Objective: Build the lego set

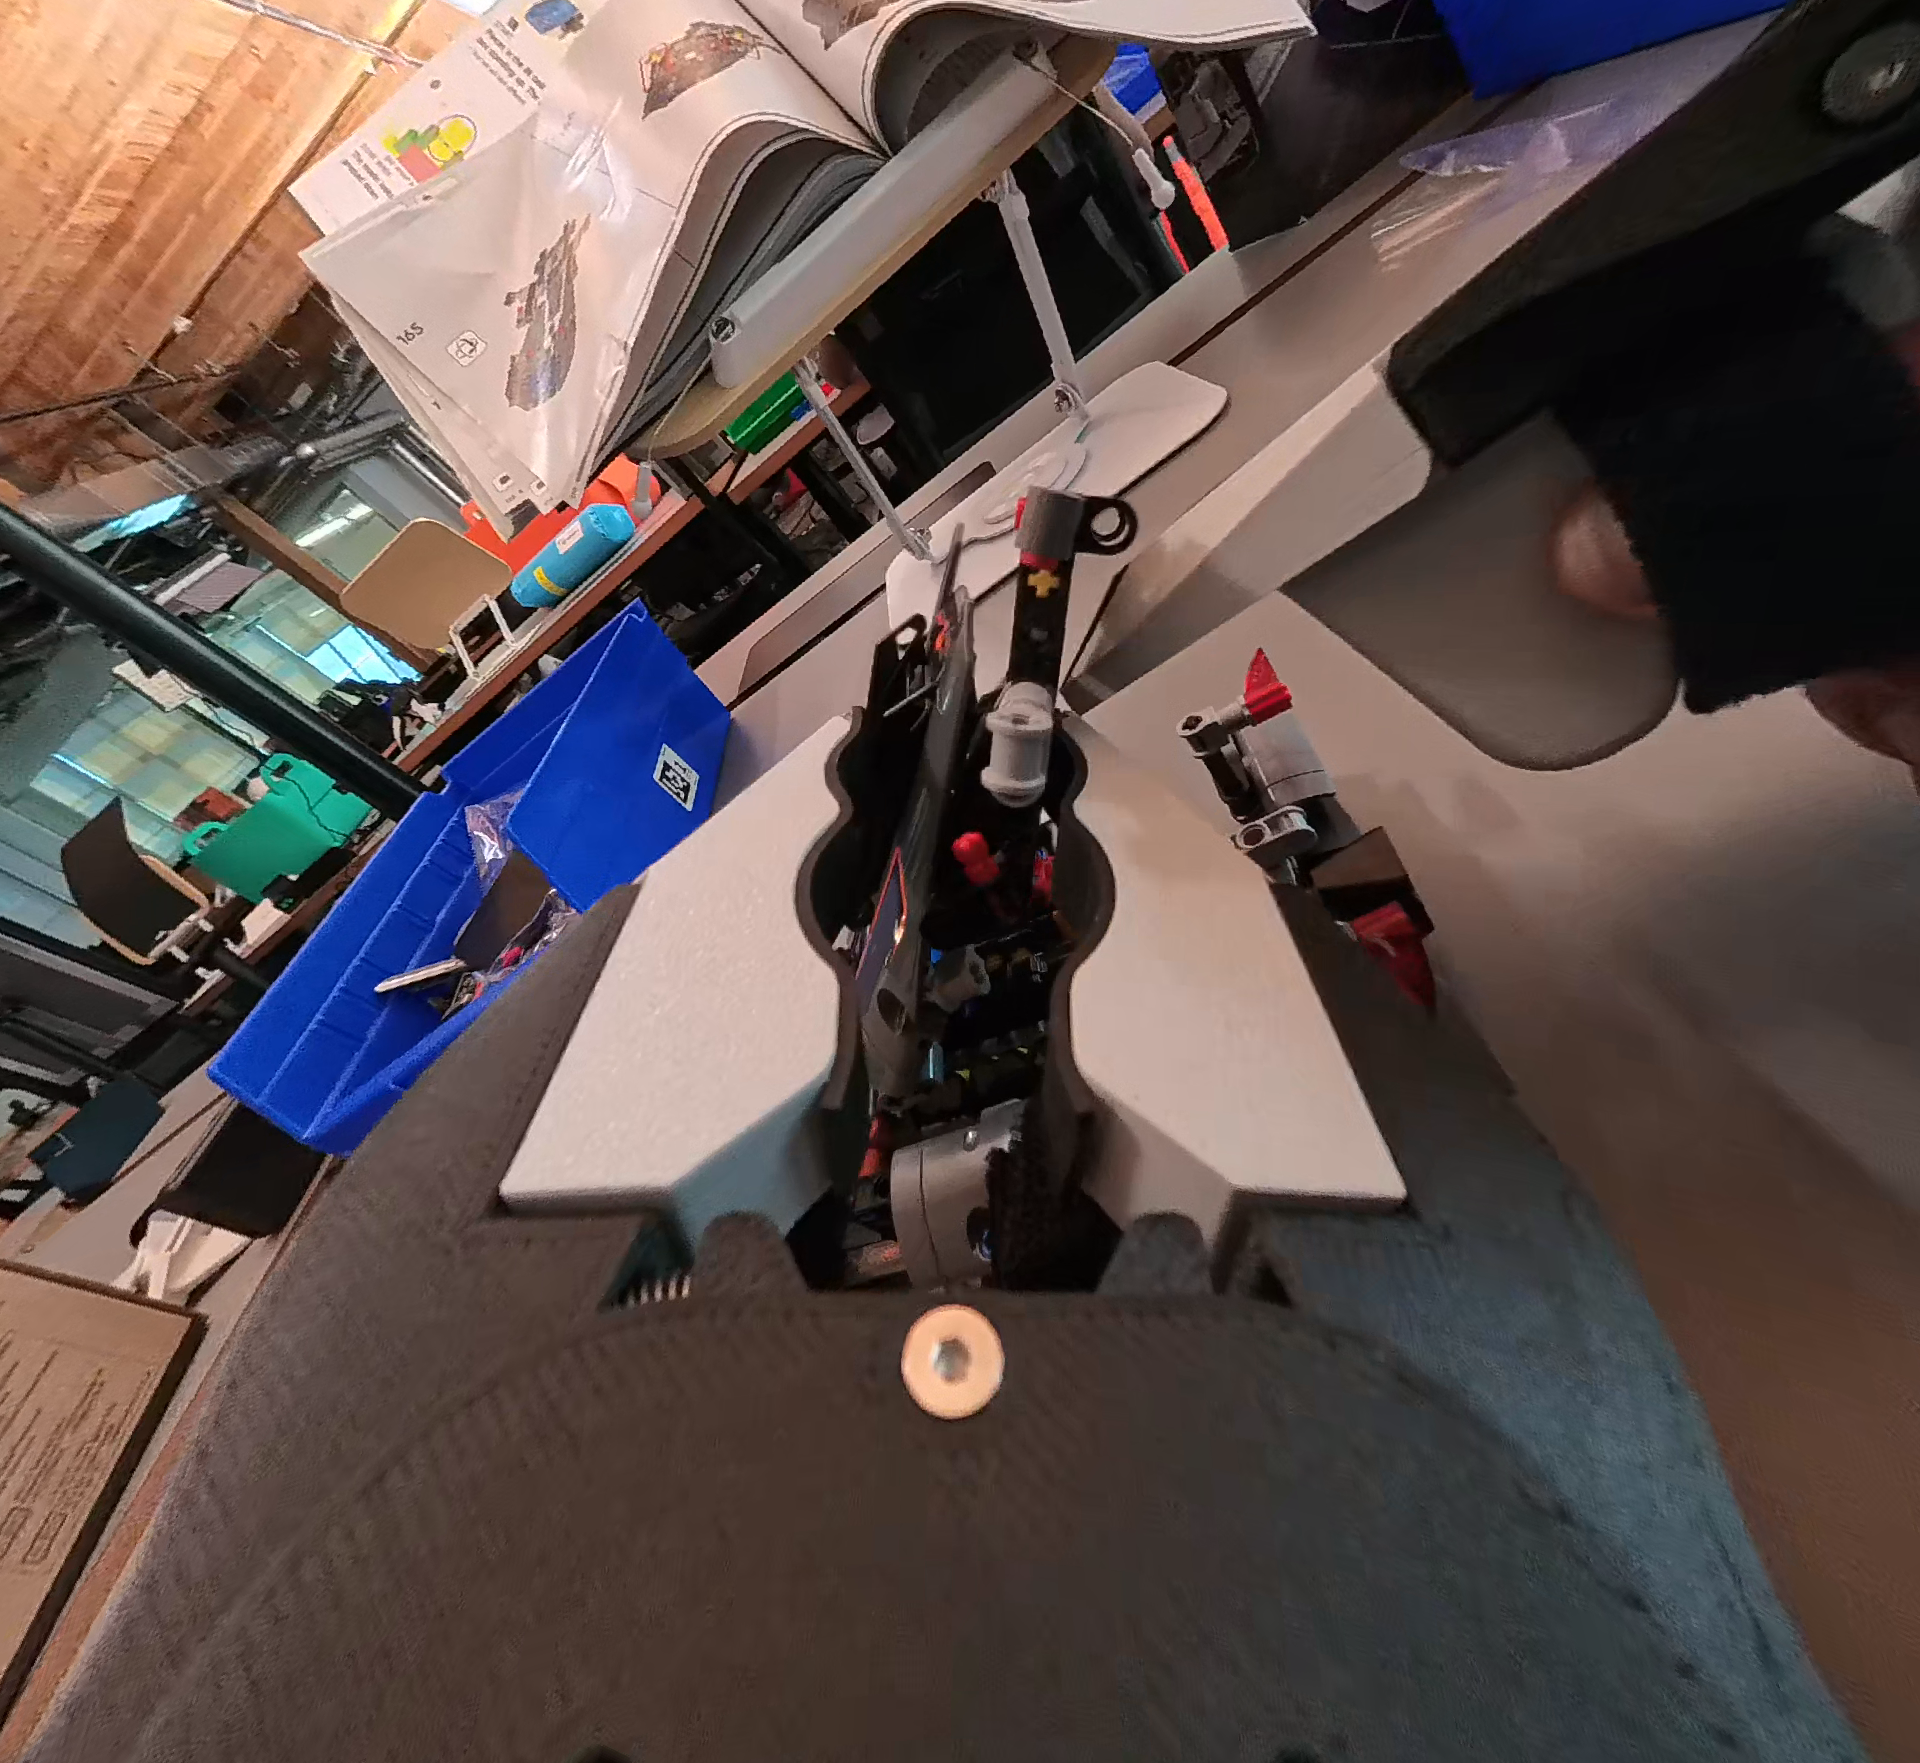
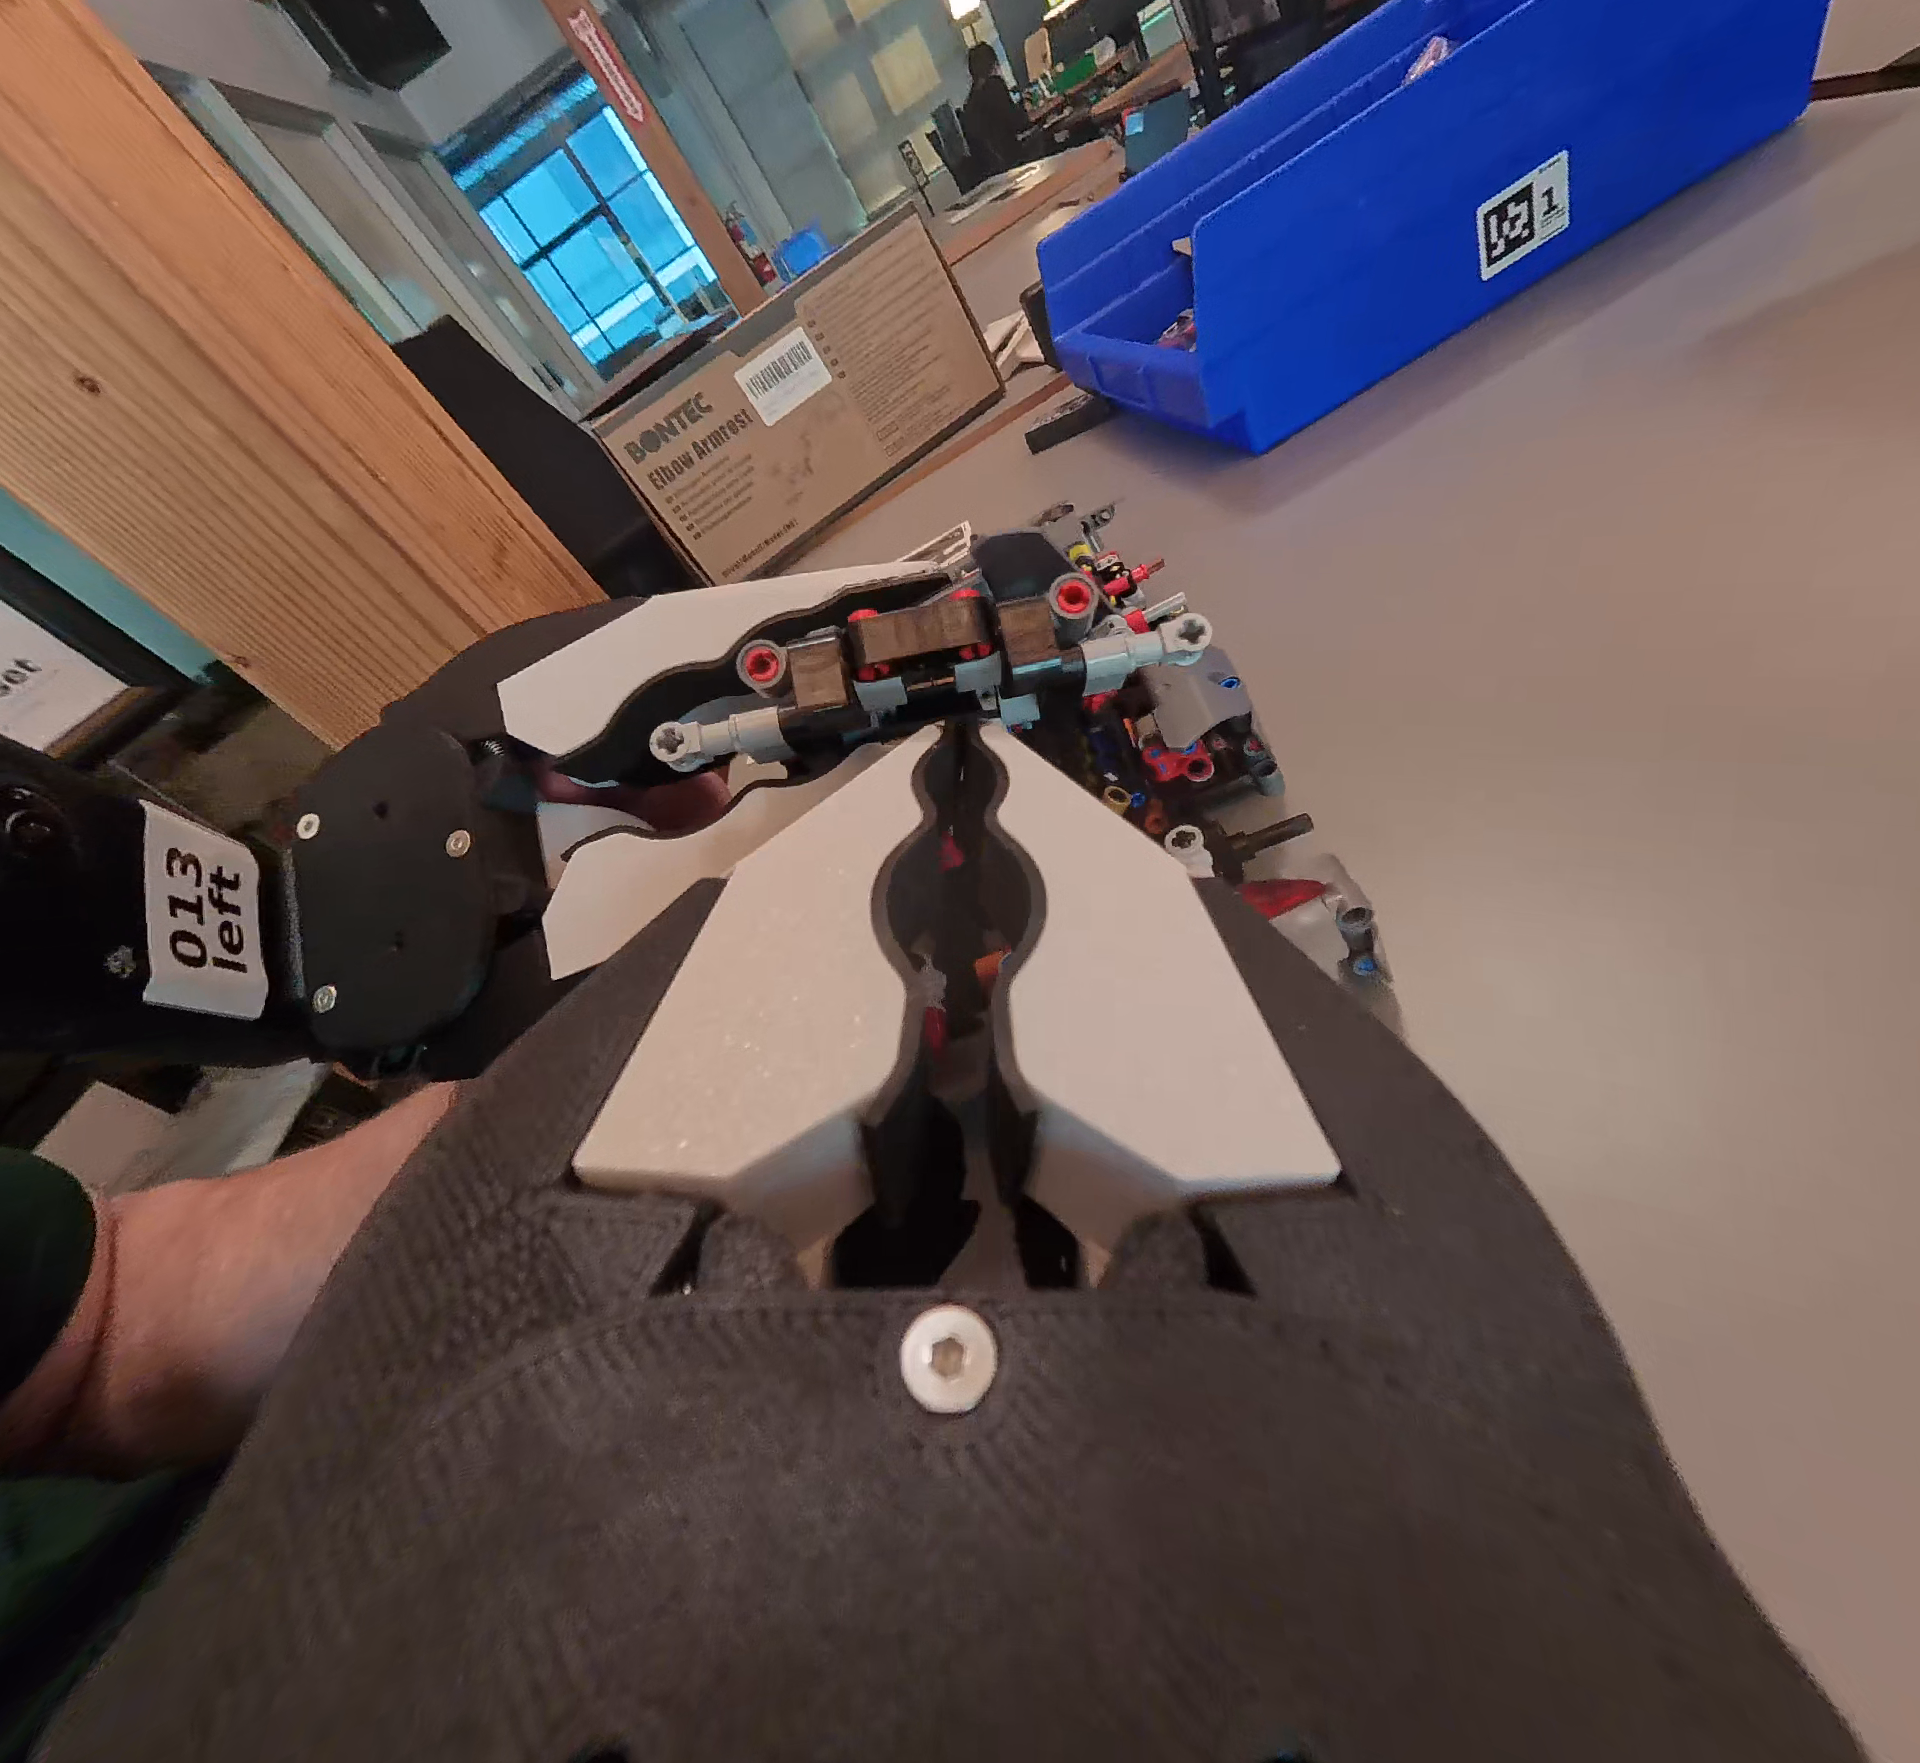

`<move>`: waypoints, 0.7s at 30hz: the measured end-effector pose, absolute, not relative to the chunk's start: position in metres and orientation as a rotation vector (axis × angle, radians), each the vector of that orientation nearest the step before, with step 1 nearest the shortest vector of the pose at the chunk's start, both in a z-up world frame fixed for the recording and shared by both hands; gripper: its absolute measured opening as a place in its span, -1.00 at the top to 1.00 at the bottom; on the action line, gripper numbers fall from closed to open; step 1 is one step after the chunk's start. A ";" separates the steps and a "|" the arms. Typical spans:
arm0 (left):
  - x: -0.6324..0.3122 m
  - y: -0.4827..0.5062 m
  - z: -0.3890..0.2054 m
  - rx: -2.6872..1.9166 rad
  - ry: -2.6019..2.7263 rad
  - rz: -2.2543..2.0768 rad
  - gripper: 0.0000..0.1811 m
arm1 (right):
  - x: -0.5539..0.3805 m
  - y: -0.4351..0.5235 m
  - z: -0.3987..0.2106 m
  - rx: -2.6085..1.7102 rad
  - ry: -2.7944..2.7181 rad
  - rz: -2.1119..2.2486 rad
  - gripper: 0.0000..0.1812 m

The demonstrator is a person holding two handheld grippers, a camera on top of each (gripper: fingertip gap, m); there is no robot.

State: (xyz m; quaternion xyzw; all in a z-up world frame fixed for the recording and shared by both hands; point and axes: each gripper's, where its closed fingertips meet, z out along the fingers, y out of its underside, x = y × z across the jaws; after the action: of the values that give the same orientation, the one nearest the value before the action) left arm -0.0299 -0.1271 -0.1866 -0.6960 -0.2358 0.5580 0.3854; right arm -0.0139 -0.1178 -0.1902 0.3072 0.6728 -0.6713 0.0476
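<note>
**Both tongs pinch the lego assembly above the table**

The left tongs (image 1: 951, 757) are closed on a dark lego assembly (image 1: 940, 892), a long, narrow build of black beams with red pins and grey connectors. In the left wrist view its long axis runs away from the camera, along the fingers (image 1: 707, 1017), and a black beam with a grey cap and a ring end pokes out past the fingertips toward the instruction book (image 1: 748, 113). That book lies open on a white stand at the far side of the table (image 1: 1558, 934).

In the right wrist view the same lego assembly (image 2: 935, 664) lies crosswise, its long axis running left to right in front of the camera, with a grey axle end at each side. The left tongs (image 2: 790, 674) come in from the left and clamp it along its length. The right tongs (image 2: 956, 742) are pressed nearly together, tips meeting the underside of the build at its middle; a thin dark part sits between them, too hidden to name.

The held piece hangs above the grey table (image 2: 1558, 778), just over a larger lego build (image 2: 1195, 757) resting there. A blue bin (image 2: 1403, 259) stands farther back, and a cardboard box (image 2: 810, 425) sits near the wooden wall.
</note>
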 end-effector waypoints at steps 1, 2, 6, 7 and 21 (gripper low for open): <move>-0.030 -0.127 -0.188 -1.786 -0.595 1.409 0.66 | -0.014 -0.118 -0.190 0.941 2.033 -2.049 1.00; -0.030 -0.126 -0.189 -1.800 -0.592 1.405 0.66 | -0.015 -0.119 -0.190 0.950 2.020 -2.041 1.00; -0.028 -0.130 -0.189 -1.830 -0.586 1.411 0.64 | -0.014 -0.123 -0.190 0.941 2.002 -2.054 1.00; -0.028 -0.131 -0.189 -1.838 -0.580 1.411 0.65 | -0.014 -0.124 -0.189 0.943 1.986 -2.052 1.00; -0.016 -0.133 -0.190 -1.888 -0.537 1.444 0.65 | -0.016 -0.127 -0.190 0.944 1.918 -2.068 1.00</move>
State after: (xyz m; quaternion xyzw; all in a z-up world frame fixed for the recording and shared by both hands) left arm -0.0165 -0.1328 -0.1900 -0.7272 -0.2068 0.5562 0.3449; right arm -0.0156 -0.1271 -0.1904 0.3161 0.6427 -0.6928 0.0834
